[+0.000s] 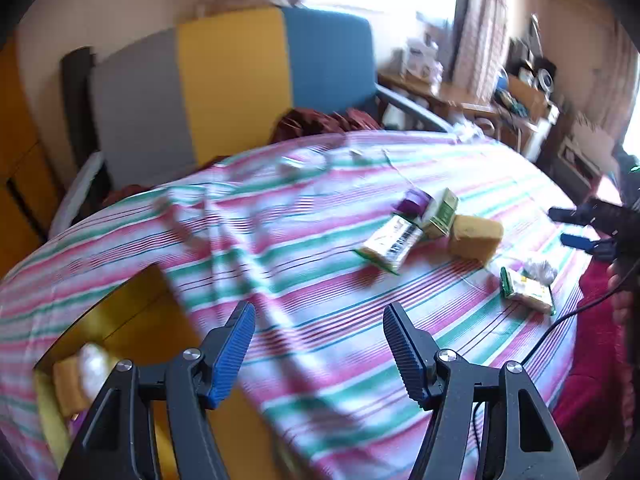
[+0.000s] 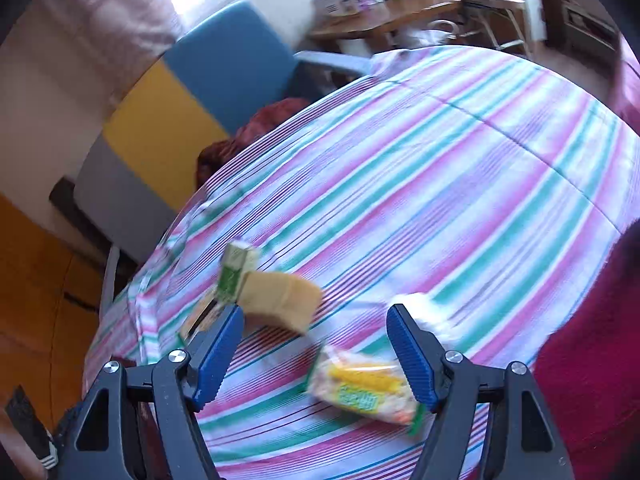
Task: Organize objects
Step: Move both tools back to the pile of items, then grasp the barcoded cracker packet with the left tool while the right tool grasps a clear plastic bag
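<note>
On striped cloth (image 1: 320, 280), boxy yellow sponge (image 1: 475, 237), crinkly noodle packet (image 2: 366, 388), ribbed blue fingers (image 1: 236, 354)

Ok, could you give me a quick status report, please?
Left gripper open, empty. Right gripper open, empty. Snack packet loose on striped cloth. Nothing blocking.

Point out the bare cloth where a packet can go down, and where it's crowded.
Free: the striped tablecloth between the left gripper and the white barcoded packet; also the far cloth beyond the tan block. Crowded: around that block, the green-and-white carton and the yellow-green snack packet.
</note>
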A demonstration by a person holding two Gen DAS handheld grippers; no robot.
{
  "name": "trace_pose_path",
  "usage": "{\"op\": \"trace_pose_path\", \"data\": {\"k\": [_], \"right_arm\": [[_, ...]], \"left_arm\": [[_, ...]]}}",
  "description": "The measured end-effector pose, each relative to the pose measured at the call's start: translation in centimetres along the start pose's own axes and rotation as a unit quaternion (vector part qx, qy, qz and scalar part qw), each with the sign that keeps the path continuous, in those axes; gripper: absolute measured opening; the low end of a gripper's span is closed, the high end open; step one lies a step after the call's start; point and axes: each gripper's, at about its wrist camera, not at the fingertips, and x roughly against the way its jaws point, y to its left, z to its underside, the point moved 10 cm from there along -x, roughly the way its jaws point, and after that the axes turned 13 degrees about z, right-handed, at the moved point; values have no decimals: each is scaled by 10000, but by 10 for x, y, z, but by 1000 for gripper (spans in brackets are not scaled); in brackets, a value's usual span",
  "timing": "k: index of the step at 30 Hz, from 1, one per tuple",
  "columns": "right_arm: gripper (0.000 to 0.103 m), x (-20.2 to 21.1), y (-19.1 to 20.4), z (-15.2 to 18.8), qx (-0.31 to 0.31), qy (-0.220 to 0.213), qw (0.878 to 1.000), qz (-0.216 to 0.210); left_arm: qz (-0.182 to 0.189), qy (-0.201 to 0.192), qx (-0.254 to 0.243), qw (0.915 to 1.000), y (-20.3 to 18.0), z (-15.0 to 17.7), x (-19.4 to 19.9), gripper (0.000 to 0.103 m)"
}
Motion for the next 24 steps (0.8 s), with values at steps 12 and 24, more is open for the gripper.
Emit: {"op": "trace_pose_path", "data": {"k": [12,24], "right_arm": [[75,-20,-13,8,-197,365,9983,-421],[75,-19,-14,11,-339,443,9953,-791]], "left_arm": [[174,730,-610,9953,-25,-27,-115,69],[445,1190,-1335,9829,-50,-44,-183,76]]}}
